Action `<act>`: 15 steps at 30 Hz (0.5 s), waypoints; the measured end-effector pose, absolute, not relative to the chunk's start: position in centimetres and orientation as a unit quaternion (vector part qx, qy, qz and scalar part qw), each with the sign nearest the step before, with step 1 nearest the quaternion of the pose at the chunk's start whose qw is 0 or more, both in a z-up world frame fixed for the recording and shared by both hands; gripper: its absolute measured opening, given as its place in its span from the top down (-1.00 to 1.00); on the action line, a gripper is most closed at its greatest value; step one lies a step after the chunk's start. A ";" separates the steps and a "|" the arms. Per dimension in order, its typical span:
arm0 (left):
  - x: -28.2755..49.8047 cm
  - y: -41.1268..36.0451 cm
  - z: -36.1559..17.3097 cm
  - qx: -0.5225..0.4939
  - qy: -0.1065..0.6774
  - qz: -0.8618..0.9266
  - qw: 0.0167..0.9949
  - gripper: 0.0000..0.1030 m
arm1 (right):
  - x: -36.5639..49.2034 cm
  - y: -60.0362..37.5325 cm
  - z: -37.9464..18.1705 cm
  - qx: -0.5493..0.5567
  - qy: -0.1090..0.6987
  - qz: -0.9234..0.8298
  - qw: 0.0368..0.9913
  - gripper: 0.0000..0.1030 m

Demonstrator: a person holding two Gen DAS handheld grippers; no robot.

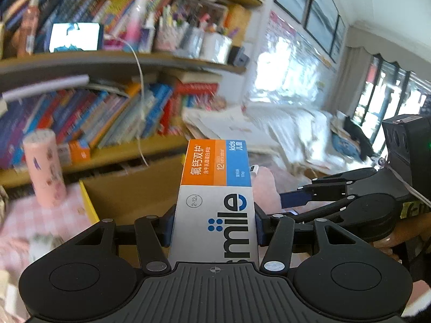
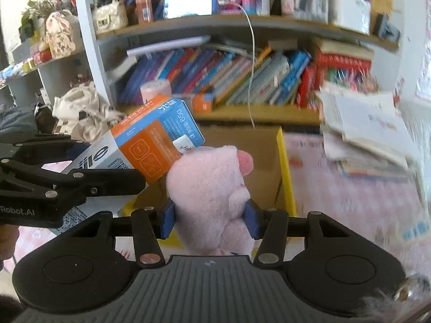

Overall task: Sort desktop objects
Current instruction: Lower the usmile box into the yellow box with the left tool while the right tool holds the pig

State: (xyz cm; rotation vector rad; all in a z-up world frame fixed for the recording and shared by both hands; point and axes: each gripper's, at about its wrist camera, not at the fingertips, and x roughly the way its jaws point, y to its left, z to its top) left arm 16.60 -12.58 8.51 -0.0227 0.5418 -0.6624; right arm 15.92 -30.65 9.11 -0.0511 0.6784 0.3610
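The toothpaste box [image 1: 215, 202] sits clamped between our left gripper [image 1: 214, 226] jaws; our right gripper [image 2: 210, 219] jaws squeeze the pink plush toy [image 2: 210, 188] above the cardboard box [image 2: 258, 156].

Left gripper [image 1: 214, 224] raised, pointing forward and slightly down, blue pads clamped on both long sides of the toothpaste box [image 1: 215, 202]. Right gripper [image 2: 210, 219] alongside it, tilted down a bit more, blue pads pressing into the pink plush toy [image 2: 210, 188] from both sides. A hand [image 1: 390, 245] grips the right gripper's handle.
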 end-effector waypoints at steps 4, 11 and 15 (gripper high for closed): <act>18.7 -13.4 8.9 -0.012 0.252 -0.289 0.924 0.00 | 19.3 -30.8 9.5 -0.038 0.314 0.193 0.929 0.06; 22.8 -14.9 7.5 -0.007 0.260 -0.238 0.936 0.00 | 25.3 -30.9 8.3 -0.066 0.319 0.211 0.922 0.05; 25.1 -15.1 5.6 -0.009 0.286 -0.217 0.933 0.00 | 27.9 -30.5 6.2 -0.092 0.341 0.218 0.910 0.04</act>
